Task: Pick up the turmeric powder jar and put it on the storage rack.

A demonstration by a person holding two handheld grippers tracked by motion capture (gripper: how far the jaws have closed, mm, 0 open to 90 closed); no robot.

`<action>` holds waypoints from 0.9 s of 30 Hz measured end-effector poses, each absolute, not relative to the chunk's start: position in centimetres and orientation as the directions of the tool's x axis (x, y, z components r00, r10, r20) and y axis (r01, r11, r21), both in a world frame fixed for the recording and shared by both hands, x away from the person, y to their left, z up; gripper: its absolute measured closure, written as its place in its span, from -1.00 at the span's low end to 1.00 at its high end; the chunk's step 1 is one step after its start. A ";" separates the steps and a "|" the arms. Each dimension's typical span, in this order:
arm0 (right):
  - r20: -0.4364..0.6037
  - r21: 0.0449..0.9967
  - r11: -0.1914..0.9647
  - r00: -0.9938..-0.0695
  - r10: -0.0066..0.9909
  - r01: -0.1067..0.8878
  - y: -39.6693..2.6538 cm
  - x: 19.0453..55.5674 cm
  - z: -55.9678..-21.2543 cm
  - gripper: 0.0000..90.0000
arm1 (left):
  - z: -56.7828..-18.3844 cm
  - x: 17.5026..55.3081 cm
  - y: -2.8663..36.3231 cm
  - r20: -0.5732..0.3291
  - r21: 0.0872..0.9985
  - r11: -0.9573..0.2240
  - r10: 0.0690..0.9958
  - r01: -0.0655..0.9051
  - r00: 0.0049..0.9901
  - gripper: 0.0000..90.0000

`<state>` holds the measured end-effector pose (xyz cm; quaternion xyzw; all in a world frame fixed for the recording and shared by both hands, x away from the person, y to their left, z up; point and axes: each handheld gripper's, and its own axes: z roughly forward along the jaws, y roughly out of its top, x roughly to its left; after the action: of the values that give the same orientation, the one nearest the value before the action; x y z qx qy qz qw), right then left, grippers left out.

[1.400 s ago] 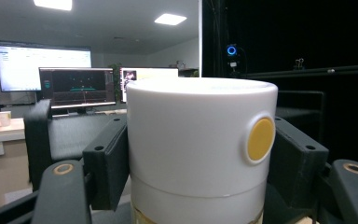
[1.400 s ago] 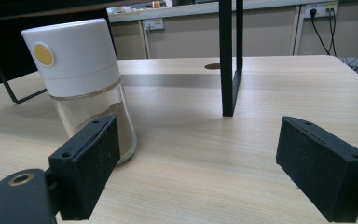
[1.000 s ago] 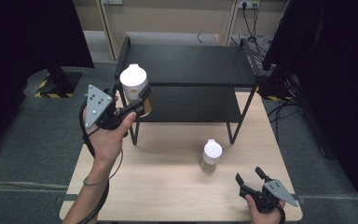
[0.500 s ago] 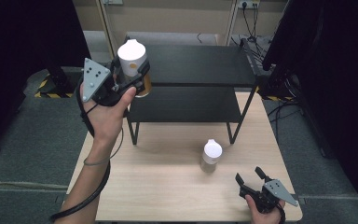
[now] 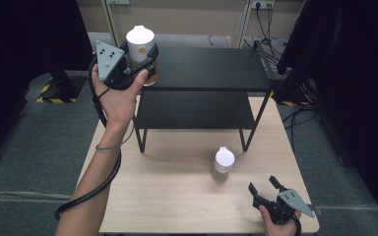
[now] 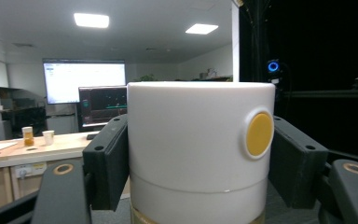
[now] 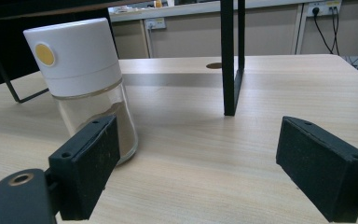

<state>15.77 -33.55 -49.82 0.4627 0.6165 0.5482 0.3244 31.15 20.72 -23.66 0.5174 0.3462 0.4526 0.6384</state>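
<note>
A glass jar with a white cap [image 5: 140, 39] is held at the left end of the black shelf's top tier [image 5: 211, 69]. My left gripper [image 5: 139, 60] is shut on it from the left side. In the left gripper view both pads press the white cap with its yellow dot [image 6: 200, 140]. Whether the jar's base touches the shelf I cannot tell. A second such jar [image 5: 224, 160], part filled with brown powder, stands on the wooden table [image 5: 177, 206]. My right gripper [image 5: 262, 185] rests open near the table's front right corner. The second jar [image 7: 81, 79] stands just beyond its left pad.
The two-tier black shelf takes up the back half of the table; its front right leg [image 7: 230, 60] stands ahead of the right gripper. Dark screens flank the table on both sides. Cables and a wall socket [image 5: 261, 5] lie behind the shelf.
My left hand has lifted the jar from beside the lower tier up to the level of the shelf's top and a little farther back. The right gripper and the second jar have stayed put.
</note>
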 end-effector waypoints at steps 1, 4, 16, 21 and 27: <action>0.106 0.976 -0.027 -0.362 0.926 0.215 -33.6 15.8 -49.8 -0.69 | -23.7 31.4 20.7 0.024 0.975 0.056 0.937 -0.217 0.349 -0.32; 0.106 0.976 -0.028 -0.361 0.927 0.217 -33.5 15.8 -49.8 -0.69 | -23.7 31.9 20.7 0.019 0.976 0.057 0.939 -0.209 0.343 -0.32; 0.106 0.976 -0.027 -0.361 0.926 0.216 -33.5 15.7 -49.8 -0.69 | -24.0 33.0 20.5 0.006 0.981 0.056 0.947 -0.183 0.322 -0.32; 0.103 0.976 -0.025 -0.362 0.926 0.215 -33.5 15.7 -49.8 -0.69 | -24.2 33.3 20.4 -0.006 0.982 0.066 0.947 -0.176 0.321 -0.33; 0.103 0.977 -0.025 -0.362 0.927 0.213 -33.5 15.7 -49.8 -0.70 | -24.4 33.4 20.5 -0.024 0.981 0.085 0.946 -0.176 0.322 -0.33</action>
<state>15.72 -33.49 -49.81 0.4614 0.6176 0.5473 0.3257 33.42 20.54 -24.40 0.5106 0.3772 0.4435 0.6328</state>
